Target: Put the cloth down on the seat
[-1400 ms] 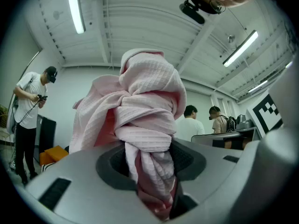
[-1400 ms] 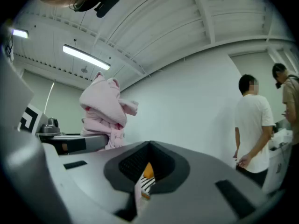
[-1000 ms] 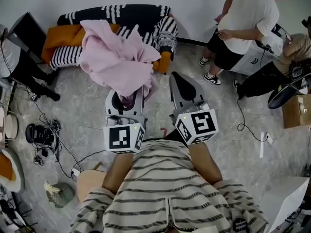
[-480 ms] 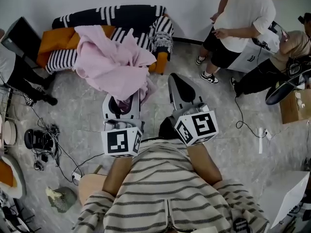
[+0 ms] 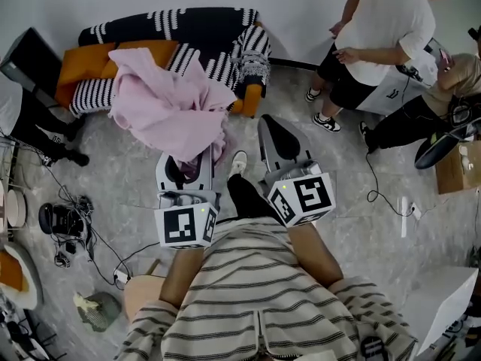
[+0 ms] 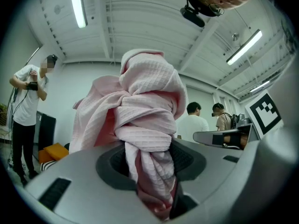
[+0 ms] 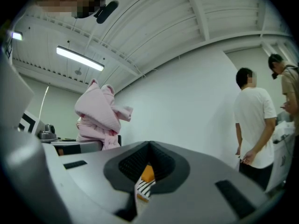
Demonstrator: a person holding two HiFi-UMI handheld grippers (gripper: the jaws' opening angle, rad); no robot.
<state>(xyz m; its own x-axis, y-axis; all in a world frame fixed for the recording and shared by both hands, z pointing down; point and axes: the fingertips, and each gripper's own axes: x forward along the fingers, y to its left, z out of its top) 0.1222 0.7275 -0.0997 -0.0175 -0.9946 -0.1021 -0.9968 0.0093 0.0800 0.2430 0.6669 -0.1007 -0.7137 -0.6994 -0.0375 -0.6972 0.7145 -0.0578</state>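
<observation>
Orange-cushioned, black-and-white striped seat point(image 5: 195, 28) stands against the wall ahead of me; the pink cloth point(image 5: 169, 107) spreads in front of and over its near edge, though whether it rests on the cushion I cannot tell; one twisted end of it runs back into my left gripper point(image 5: 188, 165), whose jaws are clamped on that bunched fabric; my right gripper point(image 5: 272, 126) hangs just beside it over the grey floor point(image 5: 361, 224), jaws together at the tips, holding nothing.

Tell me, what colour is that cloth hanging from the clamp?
The cloth is pale pink, finely ribbed; clearest in the left gripper view.
</observation>
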